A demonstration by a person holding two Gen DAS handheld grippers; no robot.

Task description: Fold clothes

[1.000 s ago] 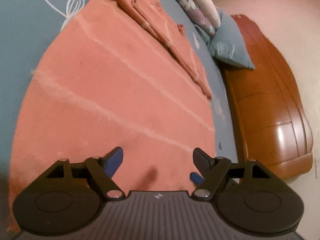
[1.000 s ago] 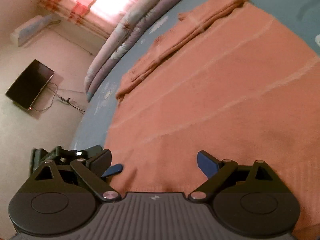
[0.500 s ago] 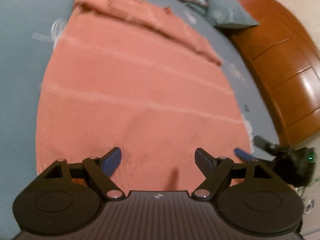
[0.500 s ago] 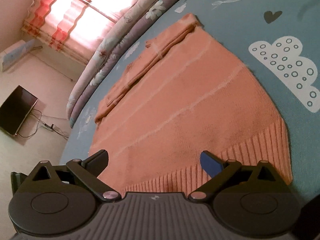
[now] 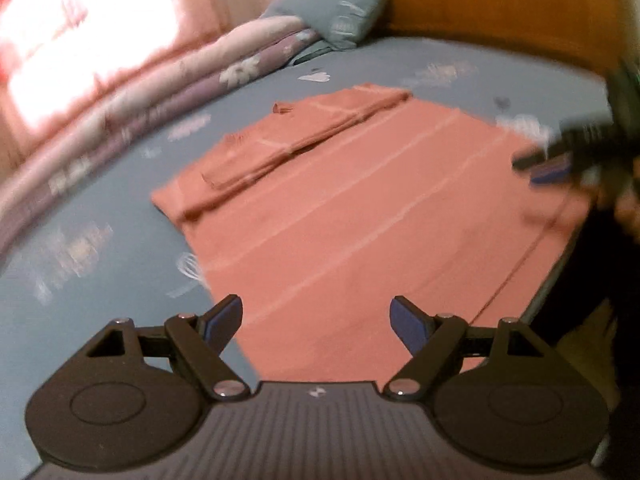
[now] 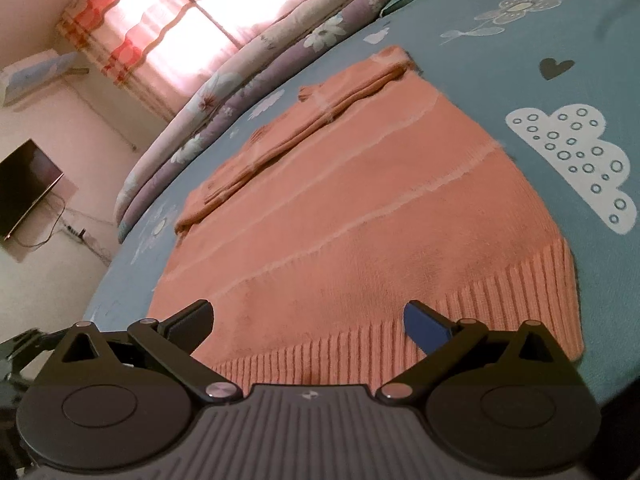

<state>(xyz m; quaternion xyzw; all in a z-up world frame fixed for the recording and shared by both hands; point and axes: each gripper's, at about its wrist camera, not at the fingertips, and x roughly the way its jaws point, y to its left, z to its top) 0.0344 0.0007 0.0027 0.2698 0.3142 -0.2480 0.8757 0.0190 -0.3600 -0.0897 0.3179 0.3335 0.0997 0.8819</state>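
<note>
While spread flat, one orange sweater (image 6: 360,208), two open tongs (image 5: 316,322) (image 6: 308,316)

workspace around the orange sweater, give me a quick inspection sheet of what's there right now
surface: bed with a blue printed sheet, cloud and flower prints.
job's things: orange sweater lies flat on the sheet, sleeves folded across its far end, ribbed hem nearest the right gripper.
clutter: rolled floral quilt and blue pillow along the far edge of the bed.
grippers: left gripper open, nothing between its jaws; right gripper open over the hem, jaws just opening wider, not pinching cloth.
cables: loose wires run along the wall below the dark screen.
surroundings: bright window with red-striped blind, wooden headboard.
</note>
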